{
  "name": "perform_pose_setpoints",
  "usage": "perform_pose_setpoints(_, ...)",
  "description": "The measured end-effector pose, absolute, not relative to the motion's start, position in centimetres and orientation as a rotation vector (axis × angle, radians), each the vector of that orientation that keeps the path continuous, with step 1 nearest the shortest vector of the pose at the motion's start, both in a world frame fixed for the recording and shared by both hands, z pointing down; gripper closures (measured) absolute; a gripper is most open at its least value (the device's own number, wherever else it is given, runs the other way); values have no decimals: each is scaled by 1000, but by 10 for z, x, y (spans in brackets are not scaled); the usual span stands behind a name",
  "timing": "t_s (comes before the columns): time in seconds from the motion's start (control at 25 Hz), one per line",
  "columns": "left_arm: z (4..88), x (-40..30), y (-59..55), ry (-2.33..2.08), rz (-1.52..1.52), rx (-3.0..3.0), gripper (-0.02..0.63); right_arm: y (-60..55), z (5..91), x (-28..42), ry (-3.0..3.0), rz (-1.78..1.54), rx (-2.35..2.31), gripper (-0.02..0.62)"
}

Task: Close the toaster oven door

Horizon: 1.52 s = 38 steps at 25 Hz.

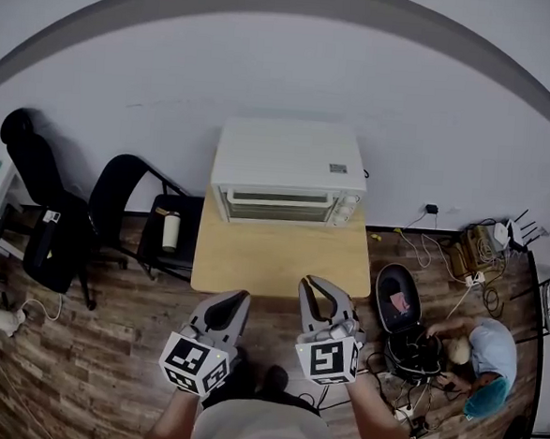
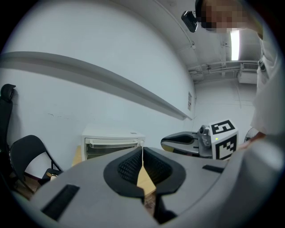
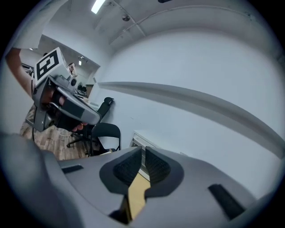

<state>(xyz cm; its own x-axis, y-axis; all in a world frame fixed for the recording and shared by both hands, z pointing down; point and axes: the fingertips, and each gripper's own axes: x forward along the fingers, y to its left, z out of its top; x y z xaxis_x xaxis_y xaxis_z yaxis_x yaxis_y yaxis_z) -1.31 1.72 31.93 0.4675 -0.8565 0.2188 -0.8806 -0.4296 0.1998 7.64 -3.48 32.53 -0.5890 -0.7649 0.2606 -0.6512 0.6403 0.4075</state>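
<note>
- Two grippers hang well in front of the oven (image 1: 287, 175), short of the table (image 1: 282, 257) under it. The left gripper (image 1: 236, 302) has its jaws closed tip to tip on nothing. The right gripper (image 1: 315, 288) has its jaws almost closed, with a thin slit between them, and is also empty.
- The oven's door (image 1: 278, 205) looks already up. A further push could shove the light oven back into the wall behind it.
- Whether the door sits fully flush is too small to tell, and its handle is barely visible.

Black office chair (image 1: 48, 236), folding chair (image 1: 118, 179) — open black bag (image 1: 407, 350), person (image 1: 486, 355) beside it
</note>
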Motion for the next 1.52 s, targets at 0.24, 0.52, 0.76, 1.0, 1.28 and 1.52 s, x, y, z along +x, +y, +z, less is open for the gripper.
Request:
perform_pose_setpoints(0.24,316,15,31,-1485,94,2439,595,-9,318,100,-2542,-238,1133,582)
perform_pose_setpoints(0.52,312,40,57,-1458,91,2458,595,21,312,116,-2602,-123,1152,595)
perform_pose_setpoints(0.76,305,50,67,-1442,73,2472,595,36,304,125,-2656,-36,1169,597)
perform_pose_setpoints(1.0,305,56,78,-1441,69,2482,595,54,301,133,-2722,41,1160,598)
perform_pose_setpoints(1.28,307,55,78,-1452,58,2461,595,58,302,137,-2768,111,1130,598)
perform_pose_setpoints(1.52,306,52,76,-1465,60,2458,595,56,306,135,-2776,123,1116,598)
